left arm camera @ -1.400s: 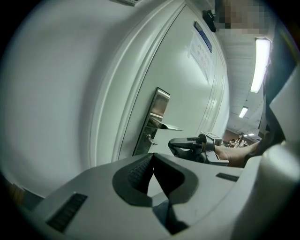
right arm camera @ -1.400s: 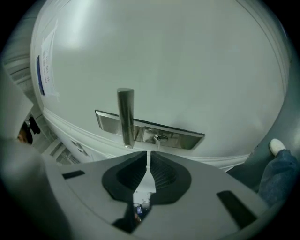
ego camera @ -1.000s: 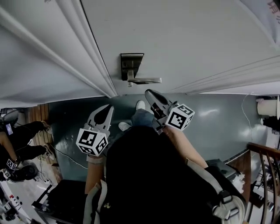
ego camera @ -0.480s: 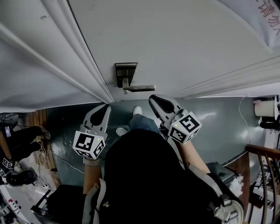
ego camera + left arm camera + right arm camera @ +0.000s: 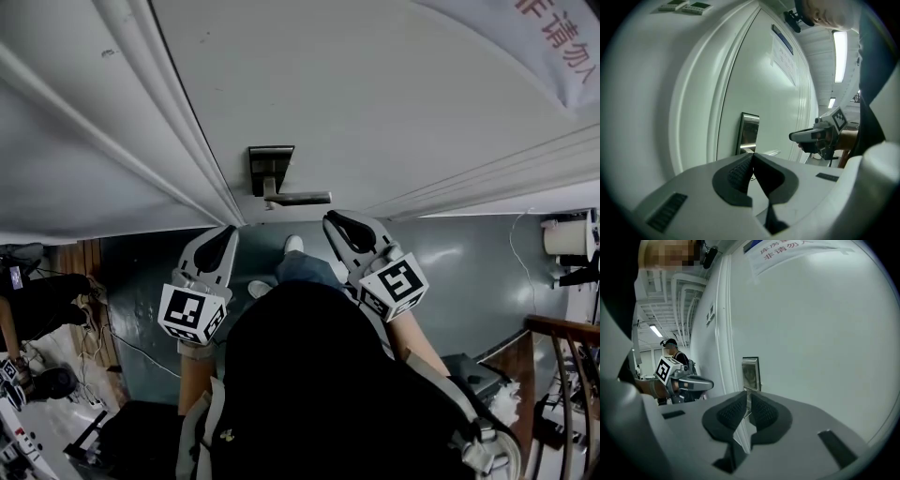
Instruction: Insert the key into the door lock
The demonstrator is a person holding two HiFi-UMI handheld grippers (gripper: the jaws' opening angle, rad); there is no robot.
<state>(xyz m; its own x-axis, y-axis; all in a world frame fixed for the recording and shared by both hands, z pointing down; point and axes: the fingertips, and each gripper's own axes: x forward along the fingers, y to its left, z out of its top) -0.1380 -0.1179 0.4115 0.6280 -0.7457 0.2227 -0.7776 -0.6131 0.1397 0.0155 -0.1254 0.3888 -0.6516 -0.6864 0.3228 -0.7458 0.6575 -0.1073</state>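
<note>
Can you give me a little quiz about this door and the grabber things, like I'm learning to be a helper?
1. True or false: the left gripper is touching the door handle.
2. What kind of handle is it? A) round knob B) lever C) rope loop
3. Fill in: in the head view, the handle's free end points toward the person's ____ side.

Key: 1 false, there is a gap between them. 2 B. 3 right, where the right gripper is.

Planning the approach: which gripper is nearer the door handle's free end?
The right gripper, close by the lever tip; the left gripper hangs farther off.
</note>
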